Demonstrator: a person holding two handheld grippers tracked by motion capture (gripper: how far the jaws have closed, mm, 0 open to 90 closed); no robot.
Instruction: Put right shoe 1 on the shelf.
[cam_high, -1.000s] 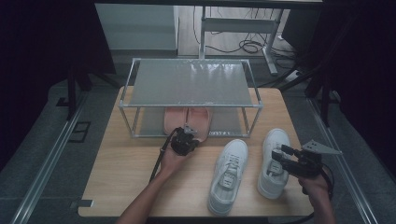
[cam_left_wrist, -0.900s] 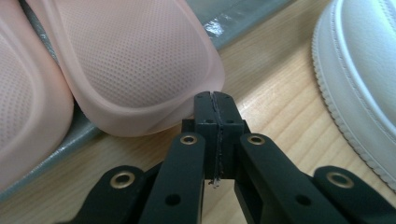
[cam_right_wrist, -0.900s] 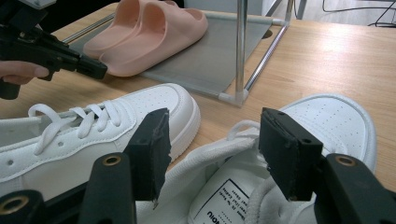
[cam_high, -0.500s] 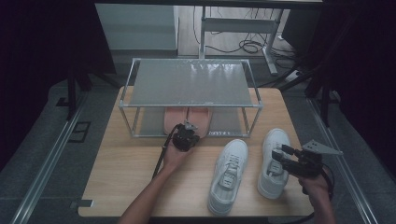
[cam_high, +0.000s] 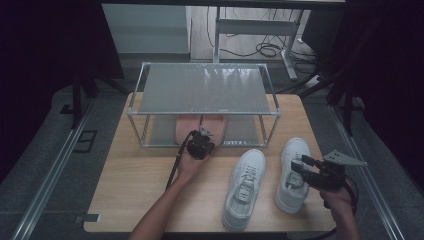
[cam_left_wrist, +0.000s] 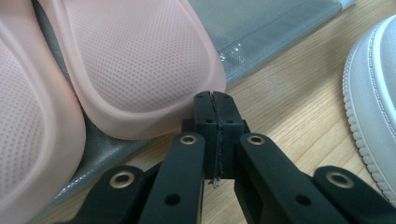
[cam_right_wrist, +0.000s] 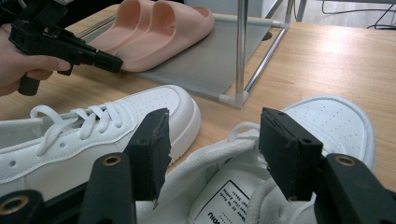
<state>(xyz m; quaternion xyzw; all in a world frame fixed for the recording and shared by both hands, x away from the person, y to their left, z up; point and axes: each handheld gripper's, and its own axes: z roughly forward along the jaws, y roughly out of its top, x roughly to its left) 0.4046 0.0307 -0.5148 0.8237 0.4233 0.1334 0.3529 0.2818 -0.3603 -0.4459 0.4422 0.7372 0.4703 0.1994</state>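
Nudging with left tool (cam_left_wrist: 215, 105) pressed together, tip at pink slipper's (cam_left_wrist: 140, 65) heel on rack's (cam_high: 210, 112) lower shelf: push straight, low, slow. Hovering with right tool (cam_right_wrist: 210, 149) apart over right sneaker (cam_right_wrist: 299, 154) on counter (cam_high: 140, 185); centre before closing.

Sneaker tongue label (cam_right_wrist: 232, 198): small print, unreadable.

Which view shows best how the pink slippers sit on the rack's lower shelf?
The right gripper view: both pink slippers lie side by side on the grey lower shelf. The left gripper view shows their heels close up; in the high view the top shelf covers most of them.
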